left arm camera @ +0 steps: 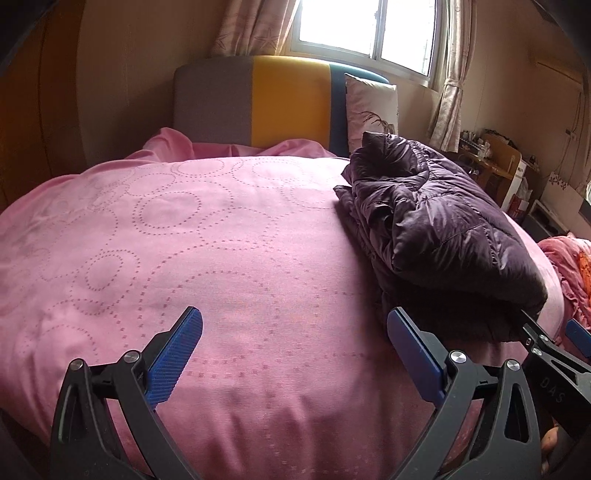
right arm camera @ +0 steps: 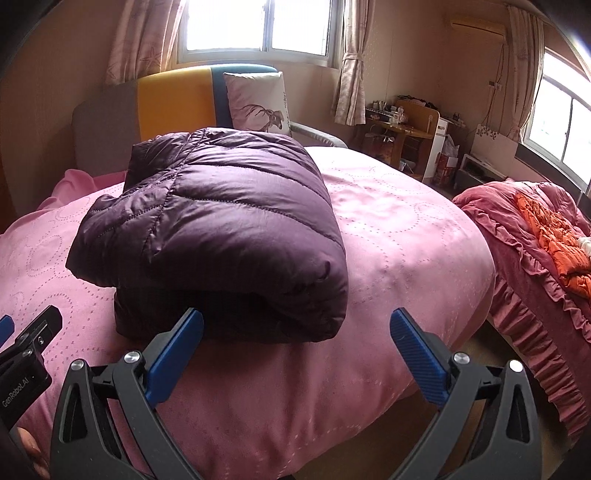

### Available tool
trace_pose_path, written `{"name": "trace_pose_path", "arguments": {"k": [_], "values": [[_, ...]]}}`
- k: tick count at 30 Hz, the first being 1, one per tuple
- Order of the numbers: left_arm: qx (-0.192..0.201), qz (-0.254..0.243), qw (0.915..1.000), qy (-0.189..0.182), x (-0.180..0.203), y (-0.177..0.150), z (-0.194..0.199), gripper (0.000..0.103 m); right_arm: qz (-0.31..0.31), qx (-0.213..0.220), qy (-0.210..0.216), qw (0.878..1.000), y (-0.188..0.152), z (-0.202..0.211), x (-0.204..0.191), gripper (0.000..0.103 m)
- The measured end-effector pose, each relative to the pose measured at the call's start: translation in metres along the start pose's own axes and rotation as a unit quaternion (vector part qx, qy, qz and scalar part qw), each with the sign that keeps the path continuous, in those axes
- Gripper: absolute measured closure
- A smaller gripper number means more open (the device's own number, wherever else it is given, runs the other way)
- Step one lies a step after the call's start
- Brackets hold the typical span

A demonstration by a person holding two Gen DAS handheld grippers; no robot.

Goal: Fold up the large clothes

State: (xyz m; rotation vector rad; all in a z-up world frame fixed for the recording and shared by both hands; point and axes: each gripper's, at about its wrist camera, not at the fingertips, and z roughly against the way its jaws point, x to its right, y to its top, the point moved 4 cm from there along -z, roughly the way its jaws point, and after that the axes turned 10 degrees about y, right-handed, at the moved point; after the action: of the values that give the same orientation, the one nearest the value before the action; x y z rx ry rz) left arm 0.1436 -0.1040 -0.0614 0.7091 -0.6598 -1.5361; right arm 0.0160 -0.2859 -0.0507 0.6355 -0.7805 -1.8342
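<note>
1. The left gripper [left arm camera: 294, 332] hangs low over the near part of the bed [left arm camera: 221, 258], its blue fingers [left arm camera: 173, 360] spread wide and holding nothing; only pink cover shows between them.
2. The right gripper [right arm camera: 296, 332] is likewise released, fingers [right arm camera: 417, 354] wide apart and empty. Its left finger tip overlaps the near edge of the jacket [right arm camera: 221, 221] in the right wrist view; whether it touches the fabric cannot be told.
3. Each gripper shows at the edge of the other's view: the right one at the lower right of the left wrist view, the left one at the lower left of the right wrist view.
4. The jacket [left arm camera: 436, 221], a dark purple quilted puffer, lies folded into a thick bundle on the bed [right arm camera: 388, 240], just beyond the right gripper and off to the right of the left one. Its rounded fold faces the grippers.
5. The pink cover has a pattern of dotted circles.
6. To the right, a second bed carries a ruffled red blanket [right arm camera: 524, 251] with an orange patch.
7. Farther back stands a headboard [left arm camera: 258, 107] in grey, yellow and blue, with a pillow [right arm camera: 256, 101] leaning against it.
8. Behind are a bright window [left arm camera: 365, 29] with curtains, and a cluttered wooden desk [right arm camera: 402, 136] in the right corner.
</note>
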Motion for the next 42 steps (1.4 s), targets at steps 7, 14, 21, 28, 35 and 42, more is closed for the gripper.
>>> {"name": "trace_pose_path", "arguments": {"k": [7,14,21,28,35,42], "values": [[0.009,-0.008,0.9998,0.013,0.002,-0.002,0.002,0.004,-0.011,-0.002,0.007,1.0,-0.005,-0.003,-0.003,0.002],[0.004,-0.016,0.9999,0.006,0.007,-0.004,0.001,0.004,-0.021,0.017,0.015,1.0,-0.003,0.003,-0.001,0.002],[-0.005,-0.009,0.9999,0.0,0.006,-0.006,0.0,0.004,-0.014,0.007,0.008,1.0,-0.004,-0.002,-0.004,0.002],[0.002,-0.01,0.9999,0.0,0.005,-0.005,0.005,0.004,-0.012,0.011,0.013,1.0,-0.003,0.001,-0.007,0.002],[0.006,-0.012,0.9999,-0.003,0.007,-0.005,0.011,0.004,-0.013,0.013,0.016,1.0,-0.002,0.003,-0.008,0.002],[0.009,-0.016,0.9998,-0.004,0.008,-0.004,0.014,0.004,-0.011,0.013,0.019,1.0,-0.001,0.003,-0.009,0.002]]}}
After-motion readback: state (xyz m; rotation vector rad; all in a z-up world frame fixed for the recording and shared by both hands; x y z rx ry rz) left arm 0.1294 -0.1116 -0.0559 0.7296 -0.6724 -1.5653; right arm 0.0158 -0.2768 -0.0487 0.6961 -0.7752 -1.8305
